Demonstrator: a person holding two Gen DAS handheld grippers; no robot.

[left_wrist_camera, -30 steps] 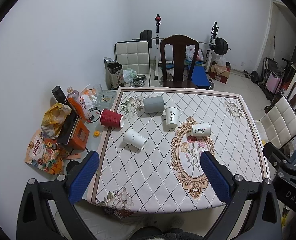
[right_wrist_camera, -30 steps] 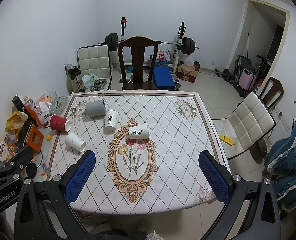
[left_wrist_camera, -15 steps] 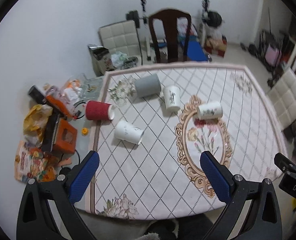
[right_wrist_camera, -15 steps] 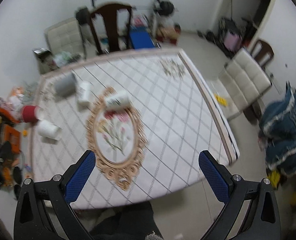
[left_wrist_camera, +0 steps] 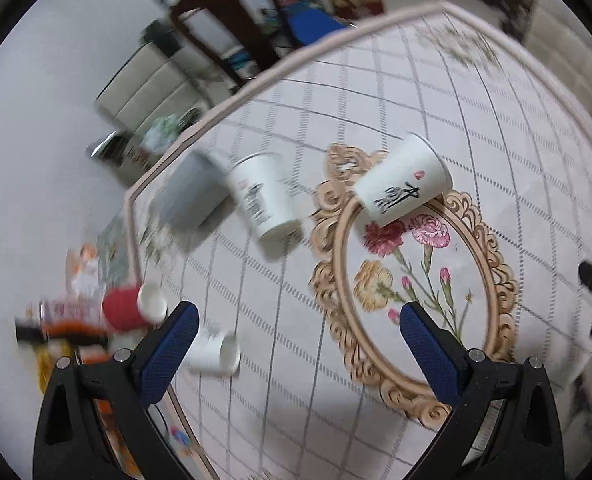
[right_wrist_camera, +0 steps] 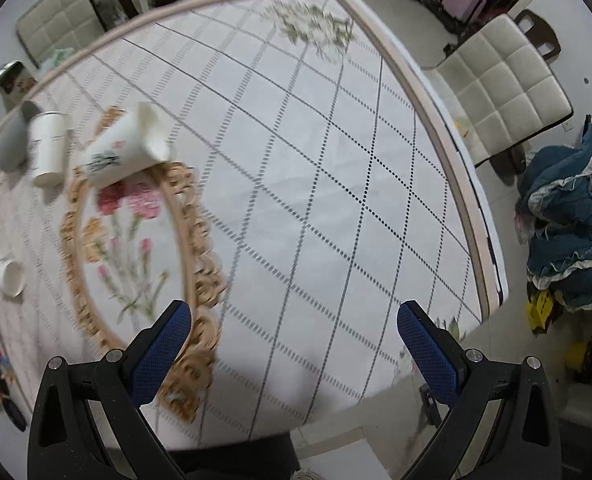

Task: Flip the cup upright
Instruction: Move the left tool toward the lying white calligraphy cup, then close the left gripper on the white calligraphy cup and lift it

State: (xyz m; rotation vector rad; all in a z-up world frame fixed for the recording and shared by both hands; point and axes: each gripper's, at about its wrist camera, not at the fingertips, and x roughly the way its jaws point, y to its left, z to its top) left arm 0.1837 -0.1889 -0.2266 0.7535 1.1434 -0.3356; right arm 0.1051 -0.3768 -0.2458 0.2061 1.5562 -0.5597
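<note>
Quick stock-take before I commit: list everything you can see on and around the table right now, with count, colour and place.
White paper cups: three on their sides; one with black script at the medallion's top edge, one left of it, one near the left gripper.
Grey cup: one, on its side, near the table's far left edge.
Red cup: one, on its side, at the left edge.
Tablecloth: one, white with grid and floral oval.
Dark wooden chair: one, beyond the table.
Cream padded chair: one, right of the table.
Blue fabric pile: one, on the floor, right.
Floor clutter: blurred, left of the table.
Left gripper: open, empty.
Right gripper: open, empty.
</note>
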